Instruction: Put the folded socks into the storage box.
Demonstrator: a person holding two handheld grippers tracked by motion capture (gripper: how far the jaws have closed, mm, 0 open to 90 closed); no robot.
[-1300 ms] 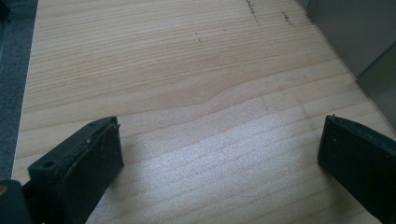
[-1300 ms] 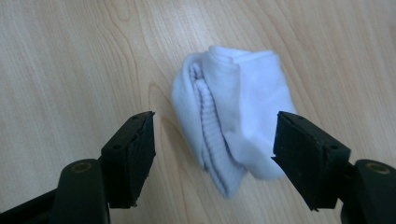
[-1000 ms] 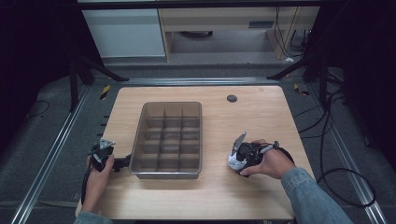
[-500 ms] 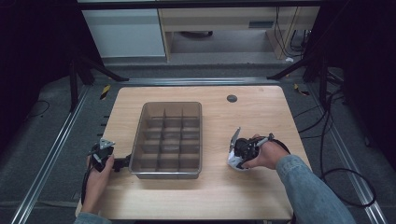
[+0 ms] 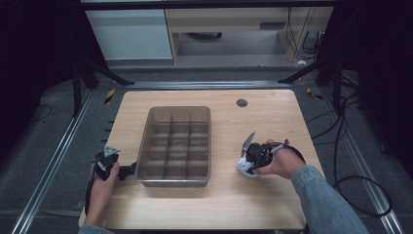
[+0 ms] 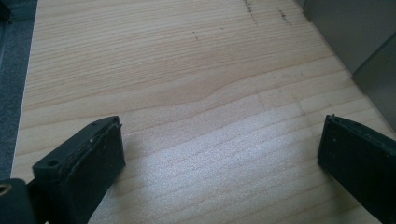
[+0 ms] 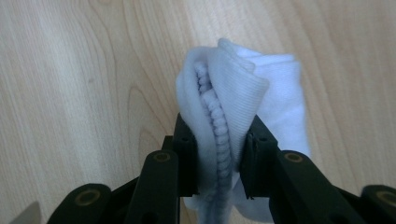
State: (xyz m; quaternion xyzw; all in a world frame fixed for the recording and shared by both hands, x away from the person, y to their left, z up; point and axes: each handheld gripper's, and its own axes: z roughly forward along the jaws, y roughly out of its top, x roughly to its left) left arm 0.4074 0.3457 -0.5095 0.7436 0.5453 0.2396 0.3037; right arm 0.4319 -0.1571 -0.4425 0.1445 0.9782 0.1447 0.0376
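A grey divided tray point(image 5: 174, 180) with several compartments stands in the middle of the wooden table point(image 5: 263, 117). To its right, my right gripper point(image 5: 245, 163) is shut on a folded white sock point(image 5: 242, 167), low over the table. In the right gripper view the sock point(image 7: 233, 93) bulges up between the two black jaws of the gripper point(image 7: 219, 154). My left gripper point(image 5: 127, 170) rests by the tray's near left corner, pointing at it. In the left gripper view its fingers point(image 6: 88, 158) stand wide apart over bare wood, the gripper point(image 6: 219, 149) open and holding nothing, and the tray's wall point(image 6: 355, 32) shows at the upper right.
A small dark round hole point(image 5: 242, 103) sits in the table's far right part. Metal rails point(image 5: 53, 161) run along the table's left side and cables point(image 5: 341, 146) trail on the floor at the right. Bare wood lies in front of the tray.
My right gripper has moved left toward the tray with the sock in it. The left gripper has stayed put.
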